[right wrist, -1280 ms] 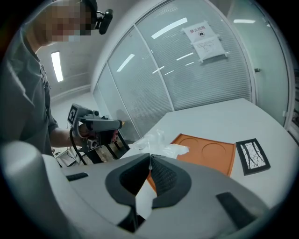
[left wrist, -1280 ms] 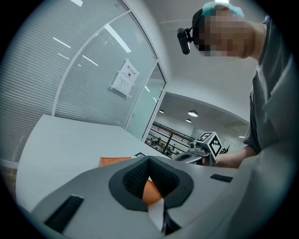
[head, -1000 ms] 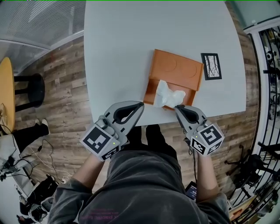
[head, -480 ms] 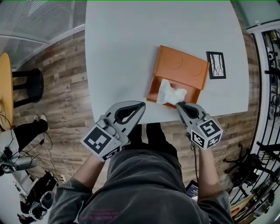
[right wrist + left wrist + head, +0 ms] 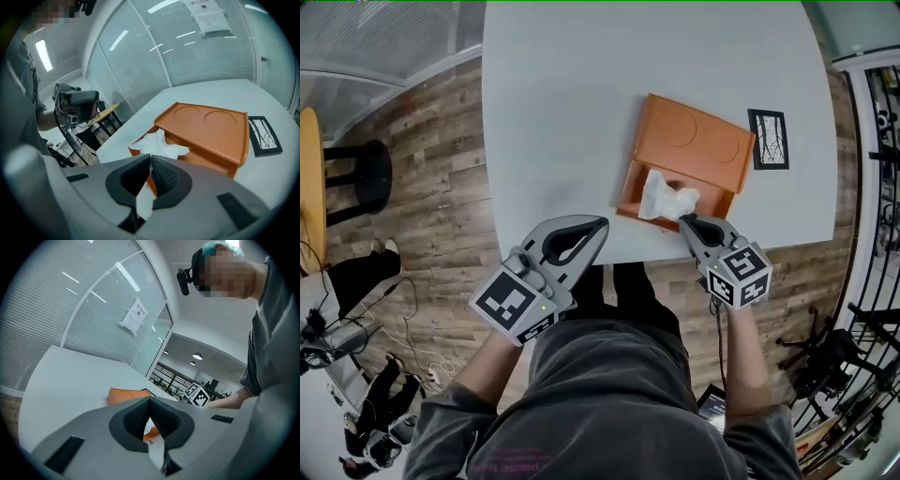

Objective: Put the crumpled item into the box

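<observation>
An orange box (image 5: 698, 141) lies on the white table (image 5: 553, 112), with its open front compartment facing me. A crumpled white tissue (image 5: 664, 197) sits in that compartment. My right gripper (image 5: 682, 221) is shut, its tips pinching the tissue's near edge at the box's front rim. In the right gripper view the tissue (image 5: 159, 146) bunches just past the tips of the right gripper (image 5: 151, 158), in front of the box (image 5: 206, 126). My left gripper (image 5: 602, 225) hovers shut and empty over the table's near edge, left of the box. In the left gripper view the left gripper (image 5: 150, 401) points toward the box (image 5: 124, 394).
A small black-and-white card (image 5: 769, 139) lies on the table just right of the box, also seen as the card (image 5: 265, 136) in the right gripper view. The table's near edge runs under both grippers, with wooden floor (image 5: 422, 187) and a dark stool (image 5: 356, 183) to the left.
My right gripper has edged slightly right and forward with the tissue, which now sits more compactly in the box's front. The left gripper has hardly moved.
</observation>
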A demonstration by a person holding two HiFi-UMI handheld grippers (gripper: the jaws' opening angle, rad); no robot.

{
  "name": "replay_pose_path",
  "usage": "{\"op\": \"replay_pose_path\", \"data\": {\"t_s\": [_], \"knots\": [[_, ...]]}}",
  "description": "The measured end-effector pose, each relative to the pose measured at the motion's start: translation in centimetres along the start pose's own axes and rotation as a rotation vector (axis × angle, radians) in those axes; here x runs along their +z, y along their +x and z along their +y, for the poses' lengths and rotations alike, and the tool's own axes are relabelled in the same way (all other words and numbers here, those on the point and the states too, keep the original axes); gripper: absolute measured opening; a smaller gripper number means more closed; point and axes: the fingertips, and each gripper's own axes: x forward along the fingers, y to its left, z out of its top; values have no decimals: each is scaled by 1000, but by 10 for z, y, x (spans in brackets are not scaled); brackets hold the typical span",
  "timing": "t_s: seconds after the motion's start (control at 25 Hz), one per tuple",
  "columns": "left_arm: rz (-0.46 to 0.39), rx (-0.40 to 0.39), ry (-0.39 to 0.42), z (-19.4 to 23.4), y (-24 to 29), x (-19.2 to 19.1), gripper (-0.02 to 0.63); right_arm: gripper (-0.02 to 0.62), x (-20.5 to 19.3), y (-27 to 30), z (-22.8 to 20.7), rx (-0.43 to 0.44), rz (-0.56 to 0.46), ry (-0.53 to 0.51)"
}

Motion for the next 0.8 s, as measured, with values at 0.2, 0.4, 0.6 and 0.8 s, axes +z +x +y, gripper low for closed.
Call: {"op": "replay_pose_path", "data": {"t_s": [0.2,0.4,0.6,0.8], "knots": [[2,1,-3,3,1,-2,12,11,-8,7,-4,1,25,8],[2,1,-10,6,2,-3,12,11,-13,14,-12,-6,50,14],[5,5,-17,10,2,-4,12,11,-15,18,-17,-11,79,17],[4,7,-24,14,3,-3,12,11,-16,25,-19,-7,111,16]]}}
